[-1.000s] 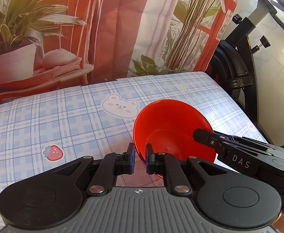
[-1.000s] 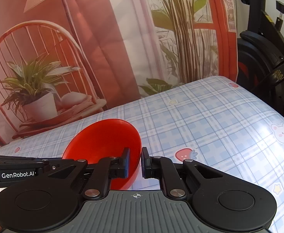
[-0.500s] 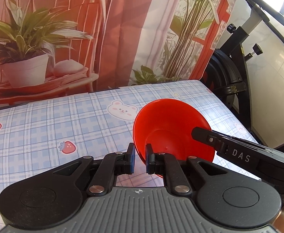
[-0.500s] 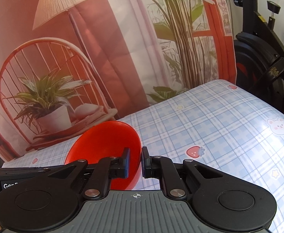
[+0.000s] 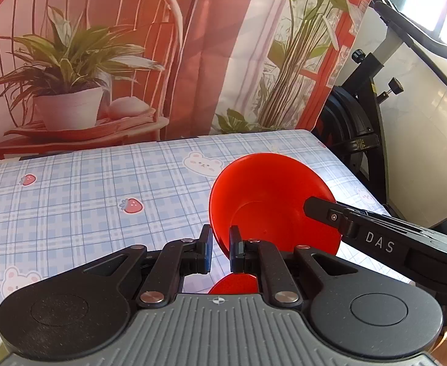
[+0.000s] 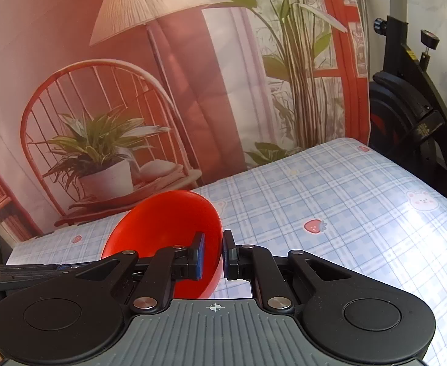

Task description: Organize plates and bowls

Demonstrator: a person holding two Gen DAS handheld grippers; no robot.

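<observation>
A red bowl is held in the air above the checked tablecloth, tilted. My left gripper is shut on its left rim. My right gripper is shut on the opposite rim of the same bowl, and its finger shows in the left wrist view. A second red piece shows just below my left fingers; I cannot tell what it is.
The table carries a blue checked cloth with bears and strawberries. A printed backdrop with a chair and plants hangs behind its far edge. A black exercise bike stands to the right of the table.
Both grippers have risen and tilted up with the bowl still held between them; more of the backdrop and table shows. The grip on the bowl is unchanged.
</observation>
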